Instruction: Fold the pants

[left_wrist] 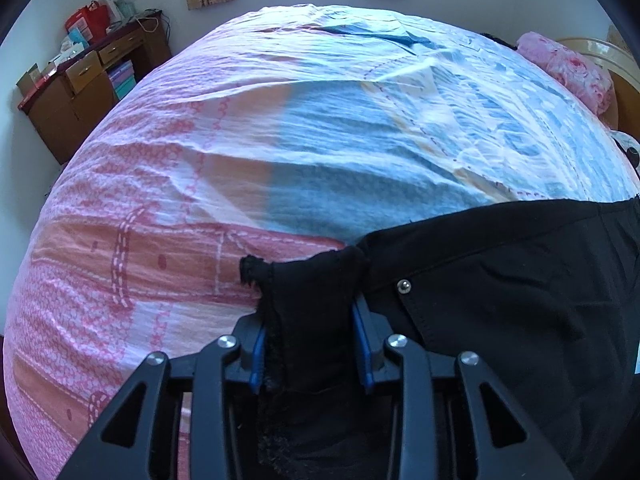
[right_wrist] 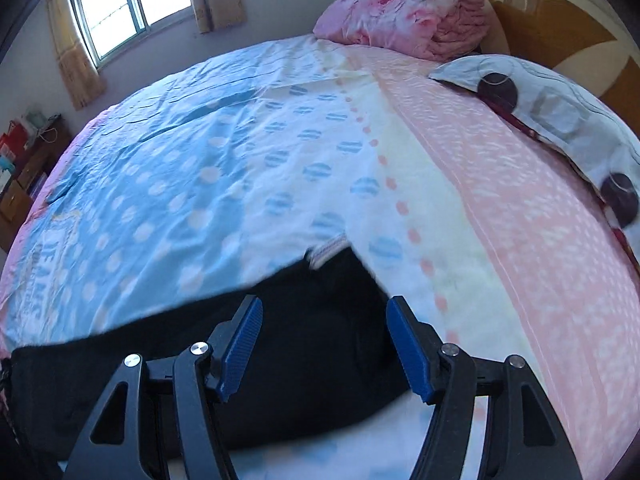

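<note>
Left tool (left_wrist: 308, 344) clamped on a bunched, frayed black hem, blue pads (left_wrist: 362, 350) pressed against the cloth on both sides, the wad standing up between them. Right tool (right_wrist: 322, 344) spread fairly wide with nothing pinched, pads (right_wrist: 242, 340) clear of the fabric, hanging over the far corner of the pants (right_wrist: 312, 320) where a pale striped label shows at the edge. Dark, soft cloth, probably denim or a heavy twill judging by the rivet (left_wrist: 404, 286) and stitched seam: limp, no stiffness of its own, likely to sag and drag under its own weight, not fragile, not slippery against ribbed pads. Best taken at edges and corners, hem at one end and waistband at the other, with a full bite rather than a fingertip nip, since thick folded layers tend to creep out. Spread flat on the bed (left_wrist: 200, 160), along the near edge of the patterned pink and blue sheet, nearly all of it toward the right in the left wrist view and running off to the left in the right wrist view. Long axis therefore lying crosswise between the two tools, hem end at the left tool, the other end under the right; which face is up hard to tell.
</note>
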{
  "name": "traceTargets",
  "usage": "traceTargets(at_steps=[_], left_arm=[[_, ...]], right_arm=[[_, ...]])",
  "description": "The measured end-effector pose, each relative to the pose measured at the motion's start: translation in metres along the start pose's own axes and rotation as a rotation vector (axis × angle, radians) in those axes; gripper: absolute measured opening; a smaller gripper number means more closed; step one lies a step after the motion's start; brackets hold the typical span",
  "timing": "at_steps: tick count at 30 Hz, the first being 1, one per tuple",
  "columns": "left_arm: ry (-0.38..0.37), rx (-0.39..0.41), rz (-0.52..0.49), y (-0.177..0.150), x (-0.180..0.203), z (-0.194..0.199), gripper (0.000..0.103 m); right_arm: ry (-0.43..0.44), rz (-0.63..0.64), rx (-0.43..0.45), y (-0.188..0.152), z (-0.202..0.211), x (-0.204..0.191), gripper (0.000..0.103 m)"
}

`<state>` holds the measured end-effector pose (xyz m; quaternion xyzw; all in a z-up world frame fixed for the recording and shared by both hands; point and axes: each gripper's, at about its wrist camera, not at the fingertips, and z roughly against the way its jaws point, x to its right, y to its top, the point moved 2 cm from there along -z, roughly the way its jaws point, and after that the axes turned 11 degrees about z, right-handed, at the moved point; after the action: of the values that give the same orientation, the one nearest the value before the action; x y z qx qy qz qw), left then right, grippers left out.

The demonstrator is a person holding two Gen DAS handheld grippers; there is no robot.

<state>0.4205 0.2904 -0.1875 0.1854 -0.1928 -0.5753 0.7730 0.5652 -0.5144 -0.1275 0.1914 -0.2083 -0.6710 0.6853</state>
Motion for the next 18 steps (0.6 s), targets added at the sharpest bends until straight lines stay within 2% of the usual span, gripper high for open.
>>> traceTargets(at_steps=[3,5,7,9,11,14,16,18], left_arm=[[-0.007,0.002,-0.015,0.001,0.001,-0.002,0.037],[-0.009,-0.001,-0.013,0.001,0.001,-0.002,0.037],[-0.011,-0.005,0.011,0.002,0.0,-0.003,0.038],[0.009,-0.001,-0.012,0.003,0.004,-0.003,0.037],[0.014,0.004,-0.021,0.002,0.006,-0.003,0.033],[0.017,0.014,-0.058,0.003,0.01,0.003,0.024],[-0.013,0.022,-0.024,0.004,0.007,0.014,0.023],[-0.053,0.067,-0.005,0.006,0.002,0.034,0.023]], right_arm=[[-0.008,0.008,-0.036,0.012,-0.029,0.005,0.066],[0.03,0.0,-0.065,0.016,-0.048,0.007,0.066],[0.049,0.008,-0.091,0.015,-0.059,0.005,0.055],[0.03,0.051,-0.104,0.013,-0.065,0.0,0.033],[0.053,0.052,-0.093,0.011,-0.059,0.001,0.011],[0.06,0.058,-0.062,0.005,-0.035,0.004,0.008],[0.056,0.076,-0.019,0.002,-0.006,0.001,0.008],[0.066,0.081,0.029,-0.003,0.026,0.002,0.008]])
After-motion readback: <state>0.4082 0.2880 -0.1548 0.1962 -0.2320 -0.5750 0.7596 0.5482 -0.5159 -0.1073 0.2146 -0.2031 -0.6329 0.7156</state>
